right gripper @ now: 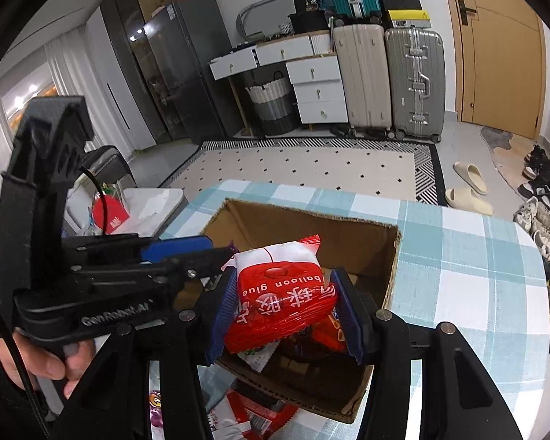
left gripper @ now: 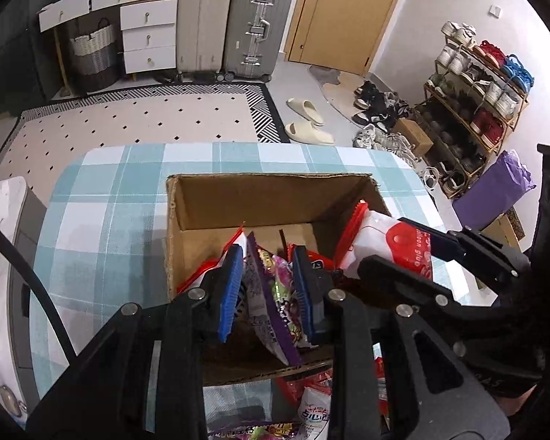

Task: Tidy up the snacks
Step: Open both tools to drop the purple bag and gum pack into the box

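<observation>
The left gripper (left gripper: 271, 286) is pinched on a purple pack (left gripper: 271, 304), its blue pads (left gripper: 231, 293) pressed against the pack's two faces. The pack hangs edge-on between them, over the open box (left gripper: 209, 201). Just past the fingertips, more red packs lie low in the box. To its right, the right gripper (right gripper: 286, 308) clamps a red-and-white pack (right gripper: 282, 293) printed "balloon glue"; its pads (right gripper: 348, 311) touch the pack's sides, and the pack sits above the box's near half. Under it an orange-red pack (right gripper: 330, 333) lies in the box. A hand (right gripper: 47, 363) grips the left gripper's handle. The box stands on a table with a blue checked cloth (left gripper: 110, 212). Nearer than the box, below both grippers, loose snack packs (left gripper: 311, 407) lie on the cloth. Beyond the table are a rug (left gripper: 128, 124), slippers (left gripper: 308, 121) and suitcases (left gripper: 256, 25).
</observation>
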A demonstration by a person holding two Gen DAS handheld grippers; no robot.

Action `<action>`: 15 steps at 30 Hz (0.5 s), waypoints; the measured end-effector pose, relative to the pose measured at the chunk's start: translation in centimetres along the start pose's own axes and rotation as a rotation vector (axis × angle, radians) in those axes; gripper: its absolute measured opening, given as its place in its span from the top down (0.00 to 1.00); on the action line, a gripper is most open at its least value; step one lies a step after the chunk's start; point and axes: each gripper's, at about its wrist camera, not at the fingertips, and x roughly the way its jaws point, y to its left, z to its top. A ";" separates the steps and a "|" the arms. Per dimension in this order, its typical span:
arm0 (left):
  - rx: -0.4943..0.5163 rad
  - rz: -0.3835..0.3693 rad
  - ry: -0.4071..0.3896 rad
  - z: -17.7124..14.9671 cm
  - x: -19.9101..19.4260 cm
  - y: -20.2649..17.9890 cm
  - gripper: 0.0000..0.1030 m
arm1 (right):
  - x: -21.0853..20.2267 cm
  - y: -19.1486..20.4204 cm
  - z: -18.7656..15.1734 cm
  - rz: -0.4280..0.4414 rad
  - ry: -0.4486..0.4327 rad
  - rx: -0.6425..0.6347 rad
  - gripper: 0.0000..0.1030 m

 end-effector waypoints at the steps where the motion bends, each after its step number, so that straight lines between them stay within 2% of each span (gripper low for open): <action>1: -0.003 0.012 -0.007 0.0 -0.1 0.1 0.75 | 0.1 -0.1 0.0 -0.008 -0.003 0.003 0.46; 5: -0.009 0.031 -0.028 -0.2 -1.2 0.2 0.63 | 0.2 -0.3 -0.1 -0.023 -0.004 0.005 0.38; 7: -0.012 0.037 -0.037 -0.3 -2.1 0.3 0.60 | -0.1 -0.3 -0.2 -0.022 -0.011 0.009 0.27; 12: -0.015 0.043 -0.069 -1.4 -4.9 0.3 0.56 | -2.1 -0.1 -0.3 -0.023 -0.055 0.018 0.27; 15: -0.006 0.047 -0.091 -2.5 -6.5 0.1 0.55 | -3.7 0.0 -0.6 -0.018 -0.075 0.031 0.22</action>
